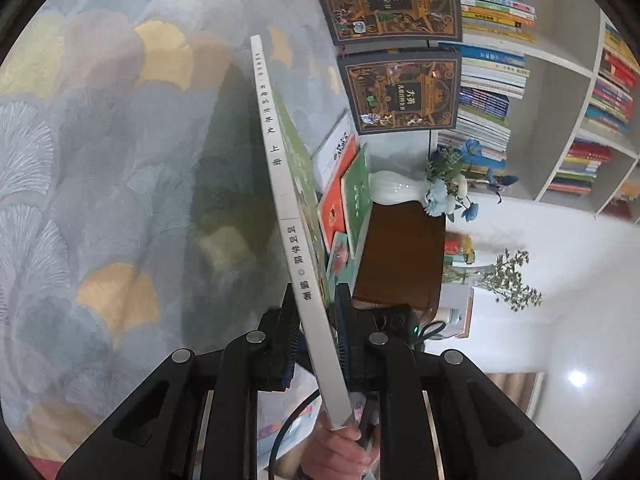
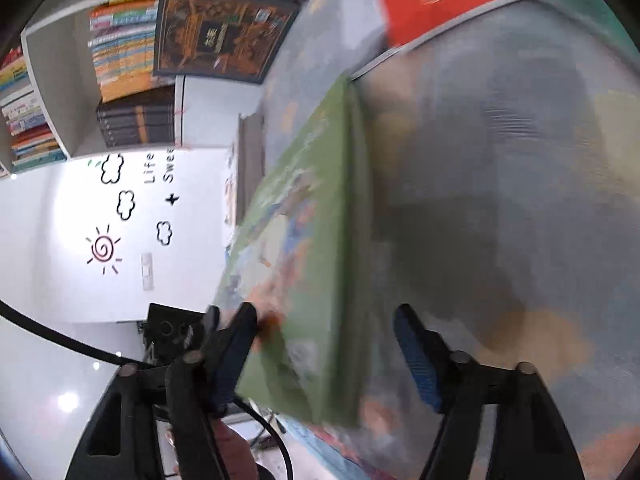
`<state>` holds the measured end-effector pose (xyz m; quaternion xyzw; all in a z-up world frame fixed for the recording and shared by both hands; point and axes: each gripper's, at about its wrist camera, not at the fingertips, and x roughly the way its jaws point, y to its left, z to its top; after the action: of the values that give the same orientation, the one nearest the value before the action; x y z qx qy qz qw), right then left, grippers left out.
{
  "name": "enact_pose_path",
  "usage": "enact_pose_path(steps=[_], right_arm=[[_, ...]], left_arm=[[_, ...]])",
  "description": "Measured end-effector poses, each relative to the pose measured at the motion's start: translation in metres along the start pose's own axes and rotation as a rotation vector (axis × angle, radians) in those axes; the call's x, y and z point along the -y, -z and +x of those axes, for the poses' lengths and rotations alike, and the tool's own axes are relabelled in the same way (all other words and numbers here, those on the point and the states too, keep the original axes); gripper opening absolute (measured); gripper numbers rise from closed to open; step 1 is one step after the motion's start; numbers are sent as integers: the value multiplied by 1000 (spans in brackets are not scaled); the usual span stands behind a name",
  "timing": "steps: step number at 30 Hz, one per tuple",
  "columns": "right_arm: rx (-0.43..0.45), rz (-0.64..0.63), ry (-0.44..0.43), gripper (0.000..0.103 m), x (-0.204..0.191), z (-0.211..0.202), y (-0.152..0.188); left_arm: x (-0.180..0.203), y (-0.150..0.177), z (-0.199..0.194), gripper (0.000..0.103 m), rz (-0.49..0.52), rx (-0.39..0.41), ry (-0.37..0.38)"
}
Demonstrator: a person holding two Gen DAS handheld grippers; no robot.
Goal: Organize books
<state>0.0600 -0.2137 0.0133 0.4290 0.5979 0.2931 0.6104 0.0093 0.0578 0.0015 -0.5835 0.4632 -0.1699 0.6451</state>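
Observation:
A thin book with a white spine (image 1: 280,176) and a green cover stands on edge over the patterned carpet (image 1: 120,160). My left gripper (image 1: 316,328) is shut on its lower end, one pad on each face. In the right wrist view the same green book (image 2: 312,208) lies between the fingers of my right gripper (image 2: 324,344). The left finger (image 2: 236,340) is at the cover. The right finger, with its blue pad (image 2: 416,356), stands apart from the book's edge, so this gripper is open around the book. That view is blurred.
Two dark ornate books (image 1: 400,92) lean against a white bookshelf (image 1: 560,60) full of books. A red book (image 1: 334,208) and a green one (image 1: 356,192) lean by a brown box (image 1: 400,256) carrying a white vase (image 1: 394,188). A red book (image 2: 432,4) lies on the carpet.

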Motion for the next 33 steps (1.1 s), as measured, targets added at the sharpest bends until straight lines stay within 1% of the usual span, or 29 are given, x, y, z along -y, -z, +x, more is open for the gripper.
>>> enact_pose_path(steps=[1,2,3,5,6,8,9,11,16,18,22,25,28,33], right_arm=[[-4,-9,-3,44,-6,8,-2],[-4,-18,10,43,-9,11,-3],[9,-46,46,37,-16,14,-3],[17,-104,107,37,-26,14,0],[25,-160,159,35,-35,14,4],[34,-244,239,35,-48,17,10],[46,-292,282,35,-56,18,15],[58,-349,327,35,-65,17,22],[89,-499,398,35,-90,3,47],[100,-539,421,35,-101,-1,57],[131,-569,450,36,-119,-5,71],[166,-575,463,36,-136,-3,76],[211,-581,453,36,-165,6,74],[248,-621,401,36,-216,40,59]], left_arm=[[-1,0,0,13,2,-1,-17],[-1,0,0,12,11,2,-43],[-2,0,-3,12,20,4,-65],[0,2,-5,12,72,4,-148],[5,3,-6,14,119,10,-206],[18,10,-3,15,227,14,-303],[22,12,-2,16,257,16,-328],[32,19,-3,17,331,23,-373],[49,38,-13,19,426,38,-383],[55,44,-20,20,452,39,-381],[62,46,-34,20,468,24,-348],[72,36,-47,20,484,16,-309],[84,18,-66,20,500,28,-268],[103,-21,-112,20,556,87,-261]])
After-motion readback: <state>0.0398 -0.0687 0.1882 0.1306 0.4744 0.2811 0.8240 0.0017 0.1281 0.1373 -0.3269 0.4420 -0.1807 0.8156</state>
